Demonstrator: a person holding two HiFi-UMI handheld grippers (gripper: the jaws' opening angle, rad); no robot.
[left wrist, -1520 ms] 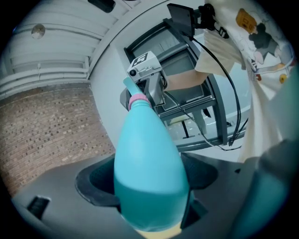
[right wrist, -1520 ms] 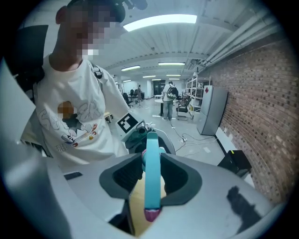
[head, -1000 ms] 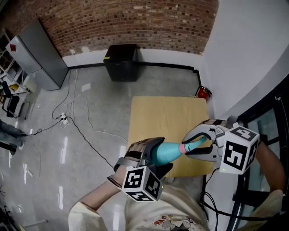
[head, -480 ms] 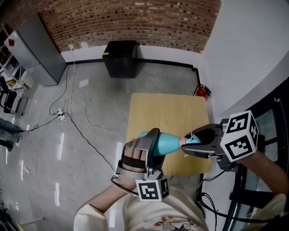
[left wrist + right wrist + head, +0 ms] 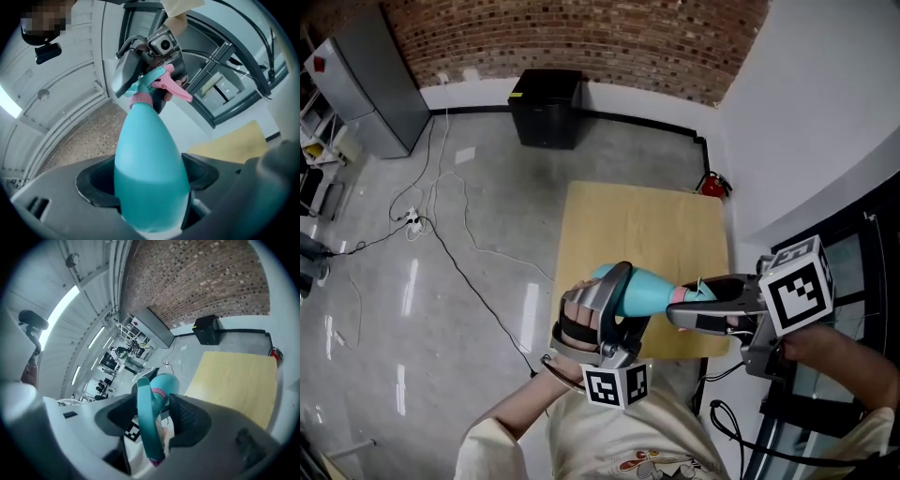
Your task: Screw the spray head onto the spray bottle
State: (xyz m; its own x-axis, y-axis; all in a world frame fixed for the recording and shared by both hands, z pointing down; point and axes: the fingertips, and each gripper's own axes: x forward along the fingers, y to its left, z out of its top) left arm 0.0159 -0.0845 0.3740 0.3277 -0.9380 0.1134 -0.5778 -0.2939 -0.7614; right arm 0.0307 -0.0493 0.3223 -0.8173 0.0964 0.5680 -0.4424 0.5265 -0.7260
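Brick wall (image 5: 581, 37) and grey floor (image 5: 478, 187) lie beyond a wooden table (image 5: 637, 225). Over its near edge, the left gripper (image 5: 628, 300) clamps the teal bottle (image 5: 652, 292). The right gripper (image 5: 682, 302) has just been opening its jaws, now loose around the spray head (image 5: 694, 292) on the bottle's neck.

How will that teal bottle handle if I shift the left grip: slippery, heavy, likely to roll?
Probably slippery: the bottle is smooth, glossy and tapered, so it could slide in the left gripper, shut on its wide end. Weight is unclear: the wall is opaque. Laid on the table, its round body would likely roll.
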